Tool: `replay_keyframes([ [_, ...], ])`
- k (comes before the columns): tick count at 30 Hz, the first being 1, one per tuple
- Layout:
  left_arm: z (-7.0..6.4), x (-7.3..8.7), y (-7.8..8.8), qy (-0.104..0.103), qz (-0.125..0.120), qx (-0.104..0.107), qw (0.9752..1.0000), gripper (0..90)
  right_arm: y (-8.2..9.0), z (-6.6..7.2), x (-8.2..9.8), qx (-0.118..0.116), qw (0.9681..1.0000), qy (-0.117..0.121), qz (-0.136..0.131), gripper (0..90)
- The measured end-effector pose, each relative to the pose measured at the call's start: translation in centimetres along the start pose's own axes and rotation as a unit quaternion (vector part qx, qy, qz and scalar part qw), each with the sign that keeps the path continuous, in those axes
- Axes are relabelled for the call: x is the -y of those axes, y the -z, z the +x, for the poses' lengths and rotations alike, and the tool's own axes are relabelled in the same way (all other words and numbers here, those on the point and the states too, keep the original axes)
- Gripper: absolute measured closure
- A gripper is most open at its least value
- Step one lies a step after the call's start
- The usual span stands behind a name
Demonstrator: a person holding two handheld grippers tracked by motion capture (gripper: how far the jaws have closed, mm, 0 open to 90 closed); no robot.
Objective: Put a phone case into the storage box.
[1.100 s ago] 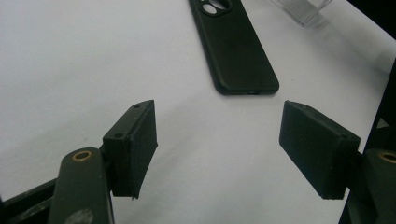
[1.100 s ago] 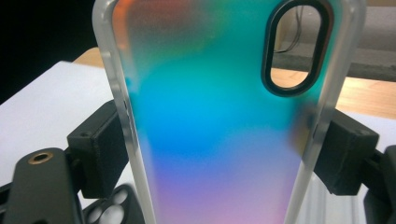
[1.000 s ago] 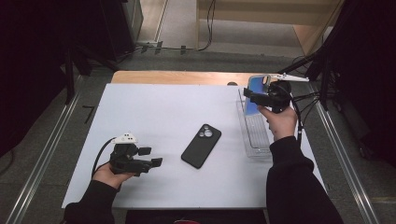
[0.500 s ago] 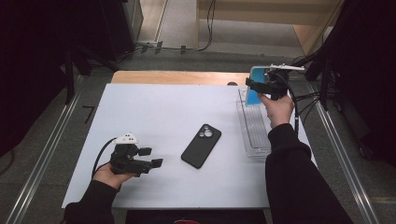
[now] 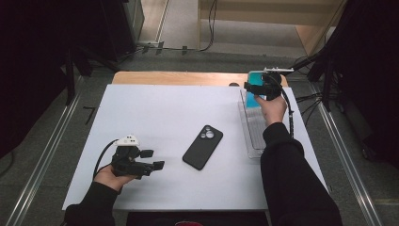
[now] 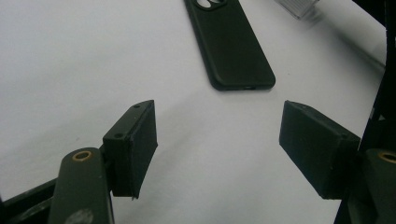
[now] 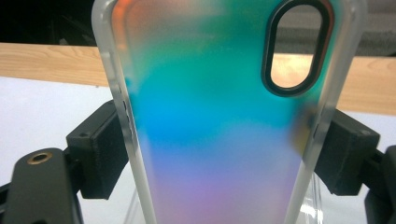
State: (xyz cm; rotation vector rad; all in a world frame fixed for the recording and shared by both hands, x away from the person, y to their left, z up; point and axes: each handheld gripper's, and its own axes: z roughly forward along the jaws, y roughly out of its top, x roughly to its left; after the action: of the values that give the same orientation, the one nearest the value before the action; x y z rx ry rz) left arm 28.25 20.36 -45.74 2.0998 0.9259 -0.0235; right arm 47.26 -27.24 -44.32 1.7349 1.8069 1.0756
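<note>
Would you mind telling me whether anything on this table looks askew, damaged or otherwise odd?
Nothing looks damaged or spilled. The black phone lies at a slant mid-table, and the right gripper holds an iridescent phone case upright over the clear tray.

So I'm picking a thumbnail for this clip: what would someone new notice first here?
Most eye-catching is the iridescent phone case, teal shading to violet, clamped by its edges in the right gripper above the far end of the clear tray at the table's right side. Next comes the black phone, lying camera side up mid-table. The left gripper rests near the front left with its jaws open on nothing.
</note>
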Motion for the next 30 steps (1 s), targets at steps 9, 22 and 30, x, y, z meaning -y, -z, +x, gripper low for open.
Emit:
replay_keyframes([
  [9, 0.0, 0.0, -0.1, -0.002, 0.002, 0.003, 1.0, 28.0, -1.4, -0.3, 0.4, 0.01, 0.9999, 0.002, 0.006, 14.4],
  [22, 0.0, 0.0, -0.3, -0.005, 0.009, 0.002, 0.9999, 27.9, -1.9, -0.3, 0.2, 0.006, 0.9999, -0.006, 0.01, 9.1],
  [30, 0.0, 0.0, -0.3, -0.001, 0.007, 0.0, 1.0, 27.9, -1.9, -0.4, 0.2, 0.009, 0.9999, -0.007, 0.01, 0.5],
])
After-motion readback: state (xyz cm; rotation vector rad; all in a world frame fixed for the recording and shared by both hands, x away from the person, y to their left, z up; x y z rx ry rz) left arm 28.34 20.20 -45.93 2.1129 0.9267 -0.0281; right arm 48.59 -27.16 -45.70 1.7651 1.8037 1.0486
